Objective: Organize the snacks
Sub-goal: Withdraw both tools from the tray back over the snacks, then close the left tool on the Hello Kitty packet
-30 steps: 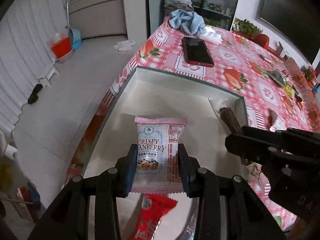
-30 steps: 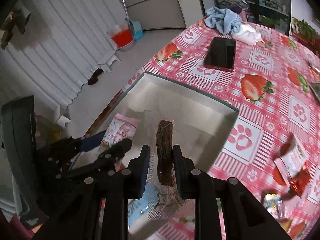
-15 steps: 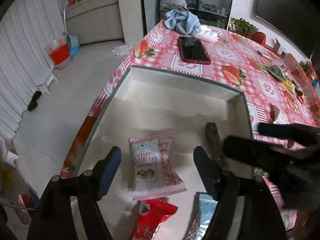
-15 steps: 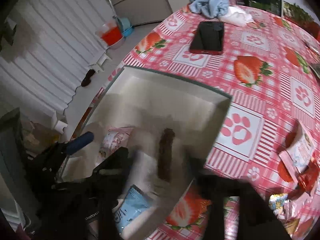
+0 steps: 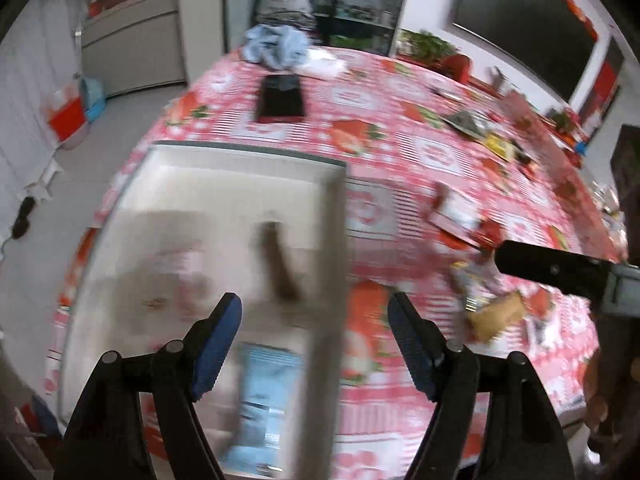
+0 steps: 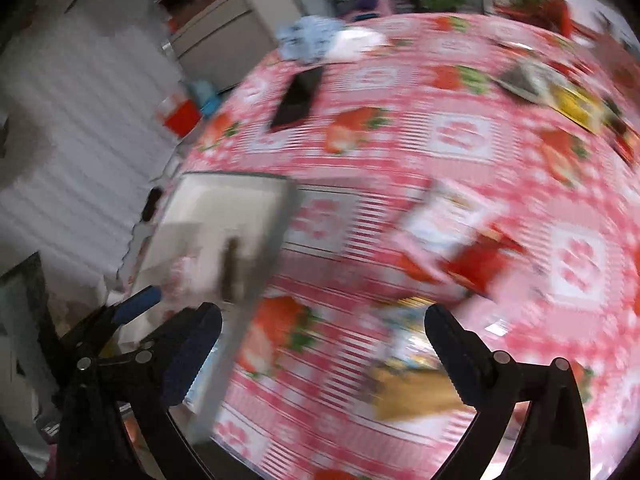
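The bench carries a red-and-white strawberry-print cloth. A shallow white tray sits at its near left edge. Inside the tray lie a pink-and-white snack packet, a dark brown snack stick and a light blue packet; all are blurred. To the right of the tray, loose snack packets remain on the cloth. A dark phone lies beyond the tray. The left tool is released, nothing between its jaws. The right tool is spread wide, empty, above the cloth.
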Available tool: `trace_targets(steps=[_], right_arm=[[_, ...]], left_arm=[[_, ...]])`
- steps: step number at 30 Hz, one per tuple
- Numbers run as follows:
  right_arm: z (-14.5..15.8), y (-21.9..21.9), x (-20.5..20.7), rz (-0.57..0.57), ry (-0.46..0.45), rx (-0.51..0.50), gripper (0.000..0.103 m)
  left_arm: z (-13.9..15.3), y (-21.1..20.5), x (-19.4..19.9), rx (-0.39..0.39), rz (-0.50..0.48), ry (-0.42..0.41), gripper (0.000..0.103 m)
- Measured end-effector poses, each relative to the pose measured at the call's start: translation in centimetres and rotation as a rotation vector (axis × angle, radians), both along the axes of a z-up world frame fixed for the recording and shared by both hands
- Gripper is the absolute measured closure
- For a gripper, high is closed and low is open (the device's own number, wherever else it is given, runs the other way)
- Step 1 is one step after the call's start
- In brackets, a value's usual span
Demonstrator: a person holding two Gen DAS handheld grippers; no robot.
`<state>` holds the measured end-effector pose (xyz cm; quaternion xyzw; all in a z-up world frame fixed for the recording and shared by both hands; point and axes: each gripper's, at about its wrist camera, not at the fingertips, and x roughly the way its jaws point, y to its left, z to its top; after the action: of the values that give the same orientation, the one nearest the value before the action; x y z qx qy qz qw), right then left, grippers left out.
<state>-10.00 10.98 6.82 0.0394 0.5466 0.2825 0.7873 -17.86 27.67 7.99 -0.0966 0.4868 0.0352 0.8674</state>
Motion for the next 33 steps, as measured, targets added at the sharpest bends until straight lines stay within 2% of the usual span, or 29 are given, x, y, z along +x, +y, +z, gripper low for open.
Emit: trace_targets(steps=[6,9,14,20,27,33], right_arm=[[-1.4,-7.7,-0.3,-0.139,0.034,-0.036,0.001],[-2.3,-11.3,-0.8,-0.195,0.056,-0.033,0.001],[-2.6,-14.8,-1.8,-0.238,0.049,-0.033,0.001],[-3.0,-16.4,-2.7,-0.227,0.037,-0.038,0.001],[-3.1,-17.1,-3.0,-0.222,0.035,-0.009,0.001],[-3.4,-17.7,-3.1,-0.225,0.031,-0.009,0.001]], left_arm=[[-1.1,-5.7,1.4,-0.013,-0.090,0.054,0.024],[-2.0,-7.8,2.6,-0.011,-0.108,0.085,0.024],[-3.4,-9.9,4.7,0.009,-0.110,0.128,0.024],[-5.4,-11.2,6.2,0.026,-0.098,0.186,0.024],[-5.8,-12.3,7.4,0.016,-0.070,0.212,0.024],[-6.1,-14.0,8.1,0.099,-0.078,0.232,0.024]])
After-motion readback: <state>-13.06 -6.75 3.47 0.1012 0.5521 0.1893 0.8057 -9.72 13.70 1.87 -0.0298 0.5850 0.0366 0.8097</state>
